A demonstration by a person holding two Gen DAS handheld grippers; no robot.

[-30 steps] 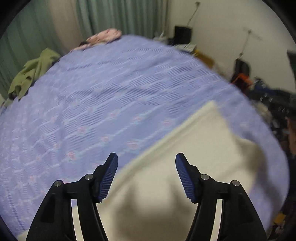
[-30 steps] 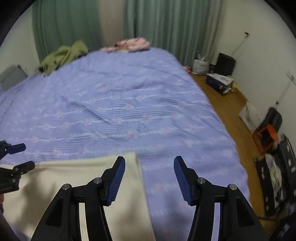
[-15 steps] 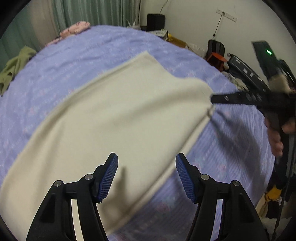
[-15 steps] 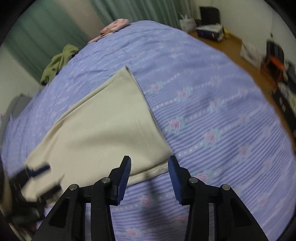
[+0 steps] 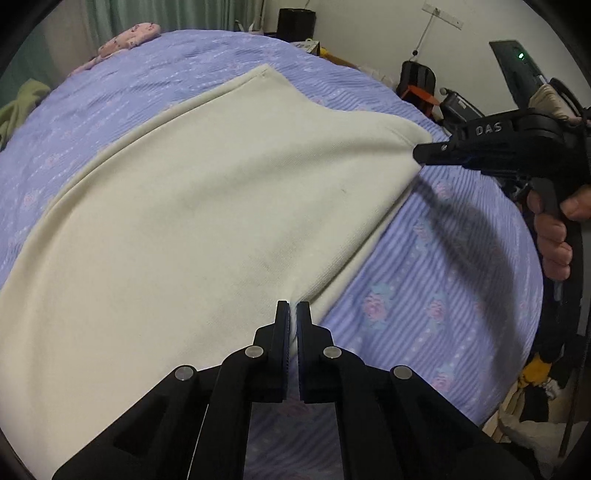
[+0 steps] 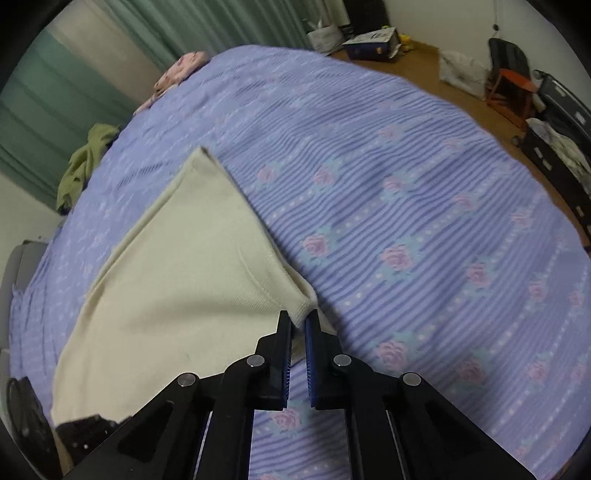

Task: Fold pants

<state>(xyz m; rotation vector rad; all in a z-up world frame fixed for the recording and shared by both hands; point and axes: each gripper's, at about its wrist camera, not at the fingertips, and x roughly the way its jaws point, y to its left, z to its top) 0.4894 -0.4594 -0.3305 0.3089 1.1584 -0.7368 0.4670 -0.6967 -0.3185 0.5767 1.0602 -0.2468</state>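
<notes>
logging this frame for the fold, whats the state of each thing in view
left gripper: shut on the near edge of the pants
right gripper: shut on a ribbed corner of the pants
pants: cream, spread mostly flat on the bed, pinched up at both grips
bed cover: purple, floral, lying smooth
green garment: crumpled at the far edge of the bed
pink cloth: bunched at the far end
</notes>
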